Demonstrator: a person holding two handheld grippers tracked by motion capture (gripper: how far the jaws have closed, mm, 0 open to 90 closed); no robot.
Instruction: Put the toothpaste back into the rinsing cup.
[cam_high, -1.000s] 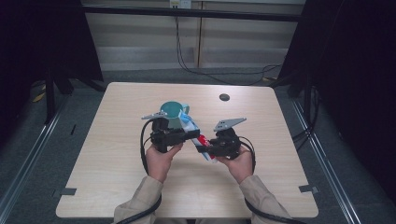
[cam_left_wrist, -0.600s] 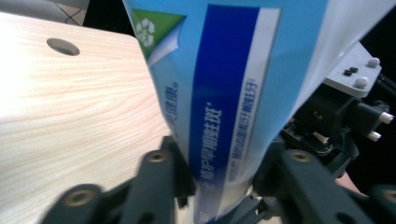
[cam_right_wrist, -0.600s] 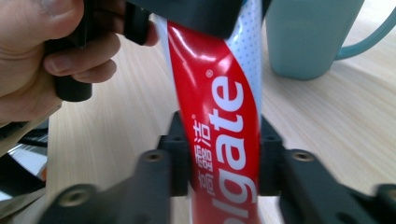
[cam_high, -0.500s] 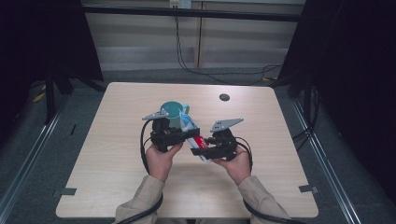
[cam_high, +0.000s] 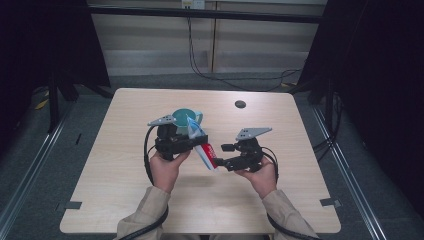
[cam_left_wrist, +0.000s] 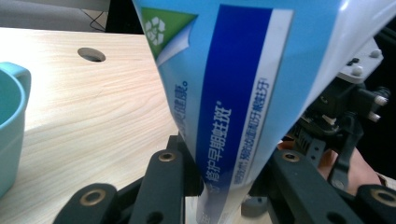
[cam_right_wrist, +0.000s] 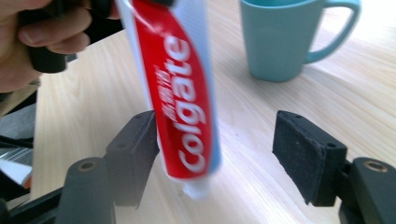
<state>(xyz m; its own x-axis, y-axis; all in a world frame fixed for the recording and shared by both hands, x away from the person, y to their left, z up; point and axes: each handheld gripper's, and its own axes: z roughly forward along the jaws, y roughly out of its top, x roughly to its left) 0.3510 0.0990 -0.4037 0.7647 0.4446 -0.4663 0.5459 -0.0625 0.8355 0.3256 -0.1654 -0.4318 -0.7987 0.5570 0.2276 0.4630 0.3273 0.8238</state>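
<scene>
A red, white and blue toothpaste tube hangs tilted above the table, cap end down toward the person. My left gripper is shut on its flat blue upper part. My right gripper has just been opening its jaws. The tube's red lower end lies between them, close beside one pad, while the other pad stands well clear of it. A teal mug stands upright on the table just beyond the left gripper, and also shows as the mug behind the tube.
A small round hole sits in the tabletop near the far edge. Dark stands and cables surround the table. Light bare wood lies to the left, right and front of both hands.
The right gripper's jaws have spread apart off the tube's red end. The left gripper's jaws have closed on the tube's upper part. Both hands have stayed about where they were.
</scene>
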